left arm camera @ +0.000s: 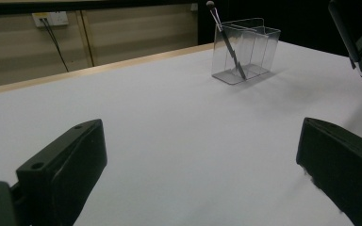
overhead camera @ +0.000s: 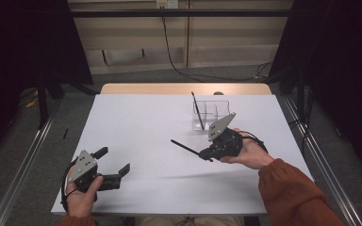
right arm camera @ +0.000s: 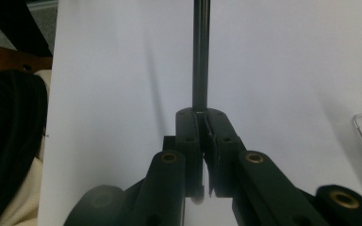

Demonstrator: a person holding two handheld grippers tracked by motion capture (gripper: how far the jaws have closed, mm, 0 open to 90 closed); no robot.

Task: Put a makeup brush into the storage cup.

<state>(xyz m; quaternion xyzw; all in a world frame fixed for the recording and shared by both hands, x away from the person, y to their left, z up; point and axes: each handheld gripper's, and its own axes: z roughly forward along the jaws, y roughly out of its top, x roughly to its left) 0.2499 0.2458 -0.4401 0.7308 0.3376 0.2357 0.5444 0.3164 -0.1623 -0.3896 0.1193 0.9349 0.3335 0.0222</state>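
Near the table's front edge the left gripper (overhead camera: pixel 116 165) rests with jaws wide apart, while the right gripper (overhead camera: pixel 202 153) clamps a thin black stick (overhead camera: pixel 185 147), its tip blurred, before the clear plastic divided holder (overhead camera: pixel 215 112) holding another slim dark brush (overhead camera: pixel 197 111).

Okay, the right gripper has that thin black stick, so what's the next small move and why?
Probably carry the right gripper up toward the clear holder: its jaws are shut on the black stick, and a similar brush already stands in the holder.
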